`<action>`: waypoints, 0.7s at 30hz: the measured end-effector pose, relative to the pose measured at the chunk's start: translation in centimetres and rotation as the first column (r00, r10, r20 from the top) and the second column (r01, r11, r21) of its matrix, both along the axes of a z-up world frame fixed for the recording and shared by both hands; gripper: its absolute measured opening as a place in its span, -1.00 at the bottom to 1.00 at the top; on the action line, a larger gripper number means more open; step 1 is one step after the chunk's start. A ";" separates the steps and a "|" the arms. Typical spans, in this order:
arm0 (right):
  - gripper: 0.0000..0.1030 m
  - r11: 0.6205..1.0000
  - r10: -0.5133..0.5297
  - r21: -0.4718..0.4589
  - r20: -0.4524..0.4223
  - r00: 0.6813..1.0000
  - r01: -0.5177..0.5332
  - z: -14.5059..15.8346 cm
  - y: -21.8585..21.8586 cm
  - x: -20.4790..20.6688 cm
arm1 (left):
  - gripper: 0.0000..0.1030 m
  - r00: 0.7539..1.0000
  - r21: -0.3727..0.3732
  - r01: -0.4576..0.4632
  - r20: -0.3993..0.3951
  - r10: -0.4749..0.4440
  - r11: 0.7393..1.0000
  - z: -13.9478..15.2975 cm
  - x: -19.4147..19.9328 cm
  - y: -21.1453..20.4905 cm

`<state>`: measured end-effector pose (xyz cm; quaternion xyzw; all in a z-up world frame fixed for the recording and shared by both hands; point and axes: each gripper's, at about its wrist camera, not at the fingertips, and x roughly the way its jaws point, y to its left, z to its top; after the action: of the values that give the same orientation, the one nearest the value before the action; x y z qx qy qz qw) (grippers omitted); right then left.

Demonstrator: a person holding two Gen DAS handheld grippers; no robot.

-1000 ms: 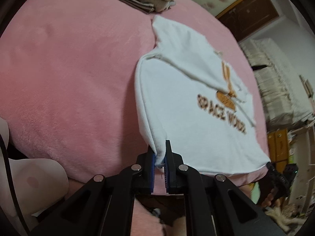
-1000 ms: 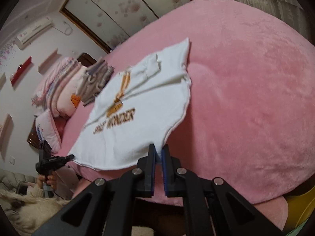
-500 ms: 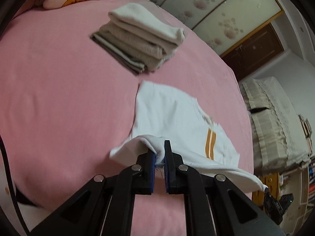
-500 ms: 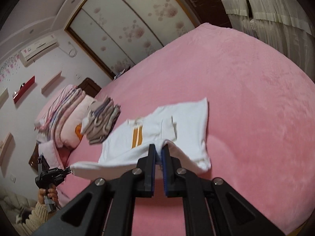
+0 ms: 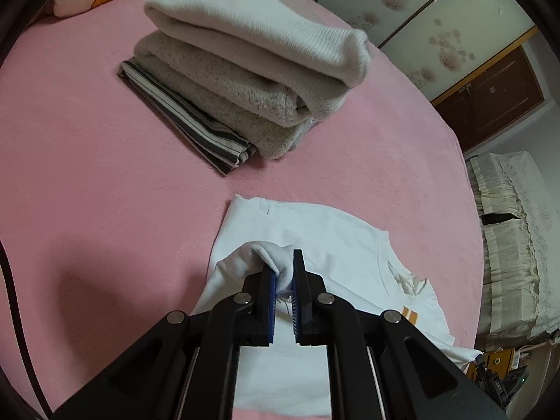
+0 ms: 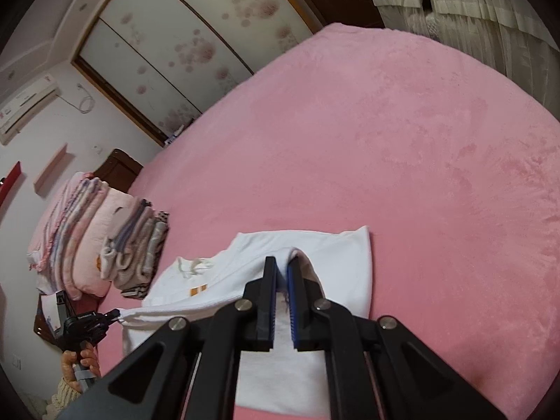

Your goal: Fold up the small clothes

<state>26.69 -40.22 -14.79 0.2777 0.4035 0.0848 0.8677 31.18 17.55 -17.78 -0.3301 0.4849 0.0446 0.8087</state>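
Fingers [image 5: 267,288] pinching white shirt [image 5: 336,241] hem — seemingly folded over, pink bed [image 5: 105,182]

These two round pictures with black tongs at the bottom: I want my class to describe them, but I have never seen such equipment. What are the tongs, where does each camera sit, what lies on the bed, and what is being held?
No robot is at work. A person holds a two-finger gripper in each hand, and a wide-angle camera on each gripper looks forward along its fingers, which bends the pictures into rounds.

One picture comes from the left gripper, the other from the right gripper. Each is shut on a pinch of the same white T-shirt, at opposite ends of its lifted edge, with the rest of the shirt on the pink bed cover.

Also on the bed are a stack of folded clothes and pillows. In the right picture's lower left you see the left gripper from outside, with the hand holding it.
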 end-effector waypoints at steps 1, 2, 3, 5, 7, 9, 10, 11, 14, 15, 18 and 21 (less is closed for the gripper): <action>-0.89 1.000 -0.005 0.001 -0.012 1.000 0.005 -0.6 0.0 0.5 | -0.90 1.000 -0.001 0.000 -0.003 0.000 1.000 -0.4 0.4 0.1; -0.89 1.000 -0.011 0.002 -0.022 1.000 0.011 -1.1 -0.1 1.0 | -0.90 1.000 -0.004 -0.001 -0.004 0.001 1.000 -0.7 0.8 0.1; -0.89 1.000 -0.018 0.004 -0.030 0.999 0.018 -1.6 -0.1 1.4 | -0.90 1.000 -0.002 0.002 -0.006 -0.002 1.000 -1.0 1.4 -0.1; -0.89 1.000 -0.030 0.008 -0.045 0.999 0.030 -2.3 -0.2 2.2 | -0.90 1.000 0.012 0.014 -0.011 -0.014 1.000 -1.5 2.4 -0.5; -0.89 0.999 -0.040 0.010 -0.063 0.997 0.041 -3.1 -0.4 3.0 | -0.90 0.999 0.025 0.020 -0.027 -0.019 0.999 -2.2 3.1 -0.7; -0.89 0.999 -0.046 0.005 -0.085 0.995 0.046 -4.0 -0.5 3.9 | -0.89 0.999 0.025 0.016 -0.048 -0.014 1.000 -3.2 3.7 -0.9; -0.89 0.999 -0.048 0.000 -0.094 0.994 0.048 -4.4 -0.4 4.0 | -0.89 0.998 0.025 0.014 -0.056 -0.013 1.000 -3.6 3.9 -0.9; -0.89 0.999 -0.049 -0.003 -0.103 0.993 0.048 -4.7 -0.3 4.3 | -0.88 0.997 0.023 0.015 -0.072 -0.014 1.000 -4.2 4.1 -1.0; -0.88 0.999 -0.052 0.001 -0.124 0.991 0.053 -5.5 -0.2 5.2 | -0.82 0.995 0.027 0.026 -0.093 -0.024 0.999 -5.2 4.6 -1.2; -0.86 0.999 -0.051 0.002 -0.129 0.990 0.052 -5.6 -0.2 5.5 | -0.66 0.995 0.021 0.032 -0.090 -0.030 0.999 -5.3 4.7 -1.2; -0.68 0.997 -0.072 0.023 -0.143 0.987 0.076 -5.7 -0.6 6.0 | -0.23 0.997 -0.009 0.049 -0.054 -0.049 0.999 -5.0 4.6 -1.3; -0.26 0.994 -0.096 0.044 -0.112 0.989 0.102 -4.8 -1.1 5.7 | 0.00 0.998 0.040 0.068 -0.002 -0.068 0.997 -3.6 4.3 -1.8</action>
<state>32.39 -41.31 -19.59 0.3231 0.4339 0.0362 0.8402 35.44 15.70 -21.36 -0.2974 0.4952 0.0269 0.8158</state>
